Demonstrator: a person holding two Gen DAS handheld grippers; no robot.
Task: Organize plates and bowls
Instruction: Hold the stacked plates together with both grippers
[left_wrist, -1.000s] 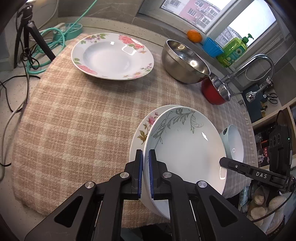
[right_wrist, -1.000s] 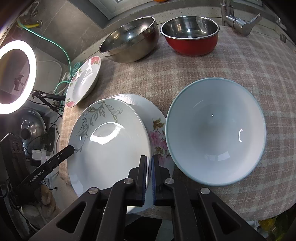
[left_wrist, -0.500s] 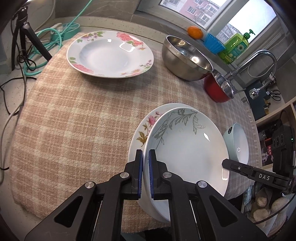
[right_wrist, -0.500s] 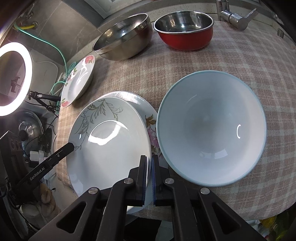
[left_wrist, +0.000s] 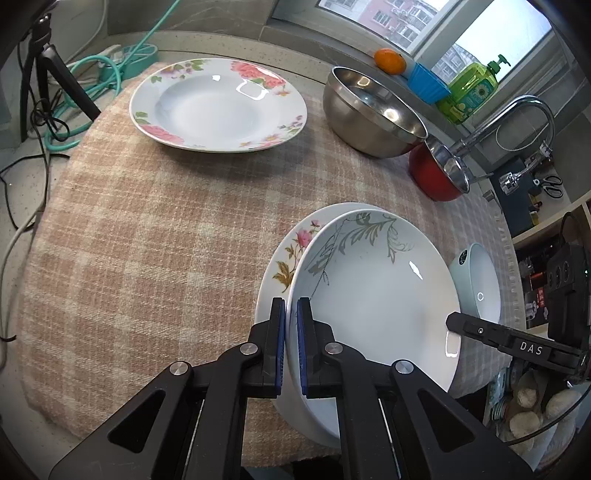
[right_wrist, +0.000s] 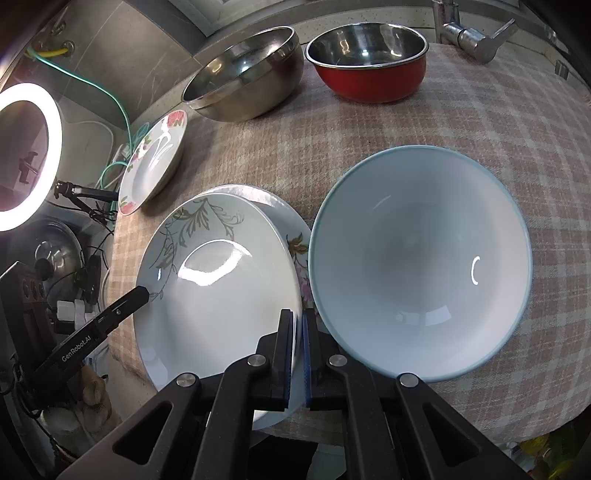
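Note:
A white plate with a grey-green leaf pattern lies tilted over a smaller floral plate. My left gripper is shut on the leaf plate's left rim. On the opposite rim my right gripper is shut as well. A pale blue bowl sits just right of the two plates. At the far left rests a large plate with pink flowers.
A steel bowl and a red bowl stand at the back of the checked cloth. A tap, soap bottle, cables and ring light surround it.
Both grippers keep their hold on the leaf plate. It now covers a little more of the floral plate and sits slightly nearer the pale blue bowl.

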